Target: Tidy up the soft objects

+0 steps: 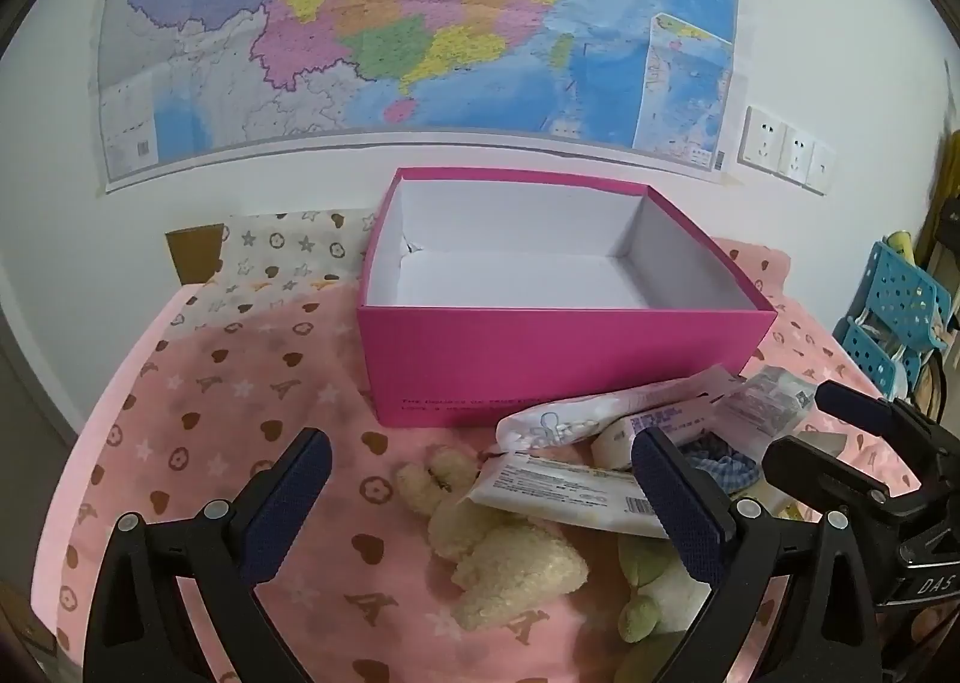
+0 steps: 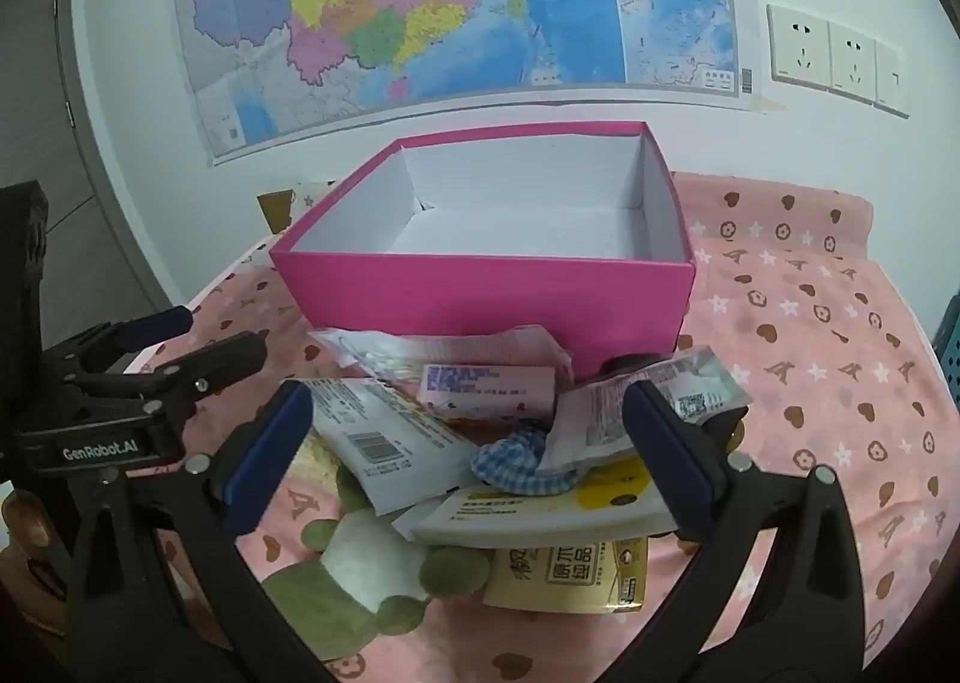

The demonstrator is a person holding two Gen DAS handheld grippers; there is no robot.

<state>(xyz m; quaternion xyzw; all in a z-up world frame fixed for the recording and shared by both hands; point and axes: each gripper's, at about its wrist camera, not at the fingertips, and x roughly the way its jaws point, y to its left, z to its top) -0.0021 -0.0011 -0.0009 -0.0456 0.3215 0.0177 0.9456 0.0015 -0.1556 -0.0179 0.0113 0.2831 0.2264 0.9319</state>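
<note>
Both grippers released above a heap of soft goods on the bed.
Left gripper (image 1: 480, 494) and right gripper (image 2: 465, 443) stand wide, grasping nothing. Plush toys (image 1: 510, 557) and packets (image 2: 384, 437) lie just before the empty pink box (image 2: 486, 287) on the pink bedsheet (image 2: 810, 335).

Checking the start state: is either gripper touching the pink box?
Apart. Both wrist views show the left gripper and right gripper open, short of the pink box.
</note>
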